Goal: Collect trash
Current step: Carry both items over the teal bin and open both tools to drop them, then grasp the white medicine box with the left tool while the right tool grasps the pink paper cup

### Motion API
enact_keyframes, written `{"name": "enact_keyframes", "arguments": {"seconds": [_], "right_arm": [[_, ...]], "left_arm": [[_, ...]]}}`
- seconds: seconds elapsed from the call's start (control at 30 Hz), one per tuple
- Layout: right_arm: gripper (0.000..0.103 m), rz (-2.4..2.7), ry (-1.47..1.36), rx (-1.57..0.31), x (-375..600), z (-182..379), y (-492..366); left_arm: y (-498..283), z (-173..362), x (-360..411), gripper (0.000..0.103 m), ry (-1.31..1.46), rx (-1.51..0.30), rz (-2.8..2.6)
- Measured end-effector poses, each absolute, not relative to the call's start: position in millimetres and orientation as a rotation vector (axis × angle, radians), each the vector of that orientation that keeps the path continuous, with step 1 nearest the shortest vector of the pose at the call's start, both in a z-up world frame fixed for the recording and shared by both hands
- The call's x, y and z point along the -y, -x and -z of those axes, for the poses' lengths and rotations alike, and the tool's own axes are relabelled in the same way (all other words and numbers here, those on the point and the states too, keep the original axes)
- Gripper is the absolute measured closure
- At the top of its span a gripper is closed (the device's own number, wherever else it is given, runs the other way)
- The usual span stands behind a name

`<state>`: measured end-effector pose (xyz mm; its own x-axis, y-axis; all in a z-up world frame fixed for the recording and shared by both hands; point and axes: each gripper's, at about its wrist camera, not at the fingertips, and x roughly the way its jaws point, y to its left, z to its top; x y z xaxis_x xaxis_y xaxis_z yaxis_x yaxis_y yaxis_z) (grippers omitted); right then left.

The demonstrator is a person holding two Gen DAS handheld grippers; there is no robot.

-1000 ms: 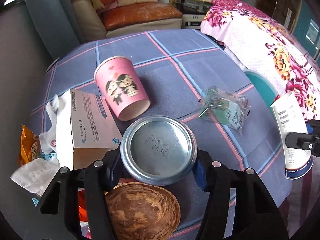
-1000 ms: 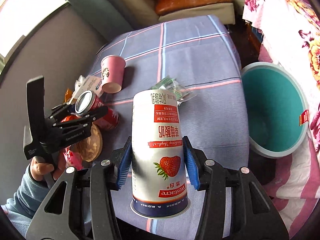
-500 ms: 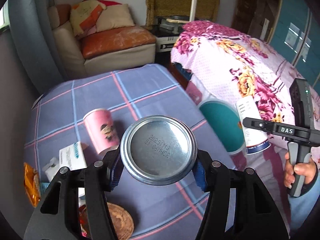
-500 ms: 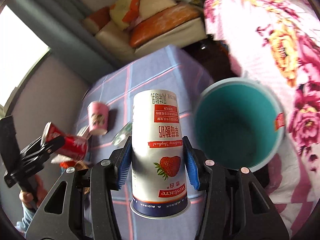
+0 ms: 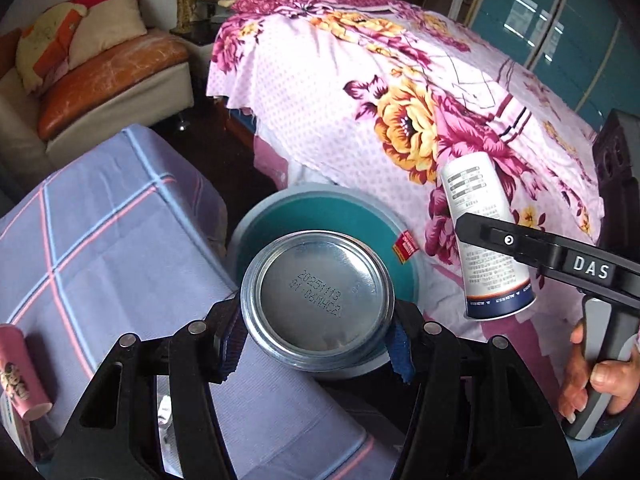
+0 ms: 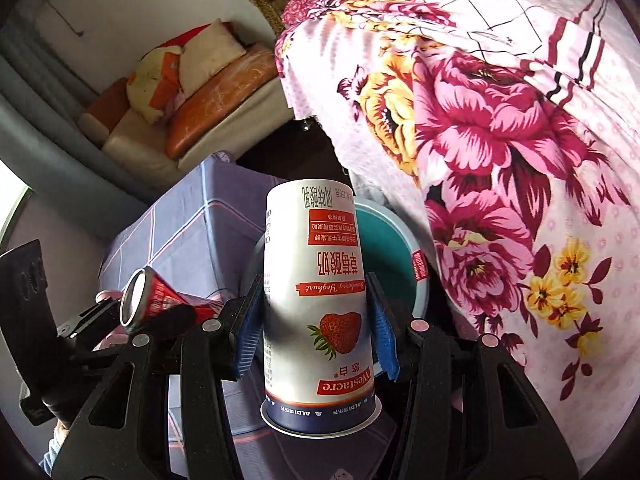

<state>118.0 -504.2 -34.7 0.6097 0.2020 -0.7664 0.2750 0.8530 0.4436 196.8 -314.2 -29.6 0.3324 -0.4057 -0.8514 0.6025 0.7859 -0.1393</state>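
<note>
Blue-padded left fingers (image 5: 240,334) clench a can (image 5: 318,302); right fingers (image 6: 249,330) clench a yogurt cup (image 6: 318,304), above the bin (image 5: 256,220).

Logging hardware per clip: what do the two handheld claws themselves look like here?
Both match. The left claw and right claw have black, cut-out fingers with silver rivets and ribbed blue pads. Seen from the left wrist view, the right tool has a black body lettered DAS in white and a grey pistol handle. No cables or sleeves are clearly visible.

Both grippers, can (image 5: 318,304) and yogurt cup (image 6: 318,304), now over teal bin (image 5: 256,236).
</note>
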Motion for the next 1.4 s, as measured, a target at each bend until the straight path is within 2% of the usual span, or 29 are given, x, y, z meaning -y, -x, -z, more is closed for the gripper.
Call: {"name": "enact_keyframes", "arguments": {"seconds": [0.23, 0.33, 0.4, 0.57, 0.7, 0.9, 1.0, 1.1, 1.4], "right_arm": [[0.057, 0.072, -0.575, -0.952, 513.0, 51.6, -125.8], [0.057, 0.07, -0.572, -0.964, 510.9, 57.1, -127.5], [0.057, 0.066, -0.574, -0.97, 509.1, 60.0, -129.1], [0.057, 0.055, -0.565, -0.985, 500.3, 63.8, -132.5], [0.057, 0.033, -0.552, -1.008, 489.3, 67.9, -137.3], [0.056, 0.005, -0.547, -1.049, 470.9, 72.6, -148.5], [0.042, -0.002, -0.543, -1.066, 461.6, 70.6, -150.8], [0.034, -0.003, -0.528, -1.066, 452.4, 63.7, -148.7], [0.026, -0.038, -0.467, -1.076, 412.9, 39.7, -140.2]], "left_arm": [[-209.1, 64.4, 332.4, 0.042, -0.229, -1.111, 0.654], [-209.1, 68.8, 329.7, 0.032, -0.235, -1.117, 0.635], [-207.0, 66.9, 325.9, 0.02, -0.245, -1.1, 0.616], [-199.3, 51.8, 313.2, 0.02, -0.224, -1.077, 0.616], [-190.7, 35.1, 293.0, 0.011, -0.216, -1.035, 0.598], [-185.8, 22.6, 249.8, 0.009, -0.155, -1.037, 0.557], [-184.8, 20.8, 227.4, 0.007, -0.115, -1.047, 0.533], [-181.7, 19.3, 205.4, 0.007, -0.082, -1.054, 0.51], [-165.3, 8.3, 145.6, 0.006, -0.026, -1.058, 0.441]]}}
